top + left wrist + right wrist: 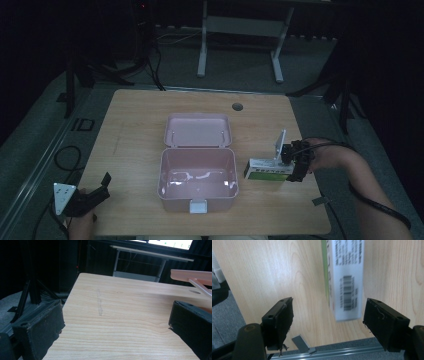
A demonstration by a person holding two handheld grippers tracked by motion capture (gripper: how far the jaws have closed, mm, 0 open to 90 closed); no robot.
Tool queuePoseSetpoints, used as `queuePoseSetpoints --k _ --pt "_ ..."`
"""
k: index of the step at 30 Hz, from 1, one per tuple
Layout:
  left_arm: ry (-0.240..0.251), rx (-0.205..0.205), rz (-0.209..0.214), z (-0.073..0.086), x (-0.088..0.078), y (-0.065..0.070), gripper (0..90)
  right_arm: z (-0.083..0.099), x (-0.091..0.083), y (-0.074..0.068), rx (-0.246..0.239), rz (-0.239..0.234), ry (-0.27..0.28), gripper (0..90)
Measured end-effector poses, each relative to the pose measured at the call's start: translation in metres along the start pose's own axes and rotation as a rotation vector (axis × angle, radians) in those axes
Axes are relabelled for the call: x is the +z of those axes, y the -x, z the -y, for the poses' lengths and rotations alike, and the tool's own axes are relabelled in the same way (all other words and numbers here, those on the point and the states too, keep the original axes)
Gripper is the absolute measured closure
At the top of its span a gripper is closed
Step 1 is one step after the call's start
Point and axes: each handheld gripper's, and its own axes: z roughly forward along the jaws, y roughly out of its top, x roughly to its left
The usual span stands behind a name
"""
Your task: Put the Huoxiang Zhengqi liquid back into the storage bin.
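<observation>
An open pink plastic box (162,175) stands mid-table, its lid (197,130) folded back behind it; the lid's edge (192,275) juts into the left gripper view. To the right of it a white and green carton (265,170) lies flat. My right gripper (291,172) hovers over the carton's right end, pointing down. In the right gripper view its jaws (328,315) stand apart, with the barcode end of the carton (345,277) on the table below them, untouched. At the table's front left corner my left gripper (104,187) rests open, with bare wood between its jaws (115,320).
A round cable hole (237,106) sits near the table's far edge. A grey clip (320,201) is fixed to the front right edge, close under my right hand. Cables (65,155) lie on the floor at left. A white desk frame (240,30) stands behind.
</observation>
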Motion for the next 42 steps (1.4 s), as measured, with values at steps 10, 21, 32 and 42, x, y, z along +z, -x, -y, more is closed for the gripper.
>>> queuePoseSetpoints --k 10,21,32,42 --pt "0.001 0.001 0.002 0.000 0.000 0.000 0.3 -0.017 0.006 0.014 -0.025 0.008 0.020 28.9" --pt "0.001 0.002 0.006 0.000 0.000 0.000 0.3 -0.035 0.027 0.018 -0.057 -0.009 0.014 34.5" --pt "0.001 0.003 0.007 0.000 0.000 0.000 0.3 -0.041 0.039 0.020 -0.085 -0.008 -0.013 49.3" --pt "0.000 0.004 0.007 0.000 0.000 0.000 0.3 -0.044 0.052 0.018 -0.080 -0.035 -0.016 58.7"
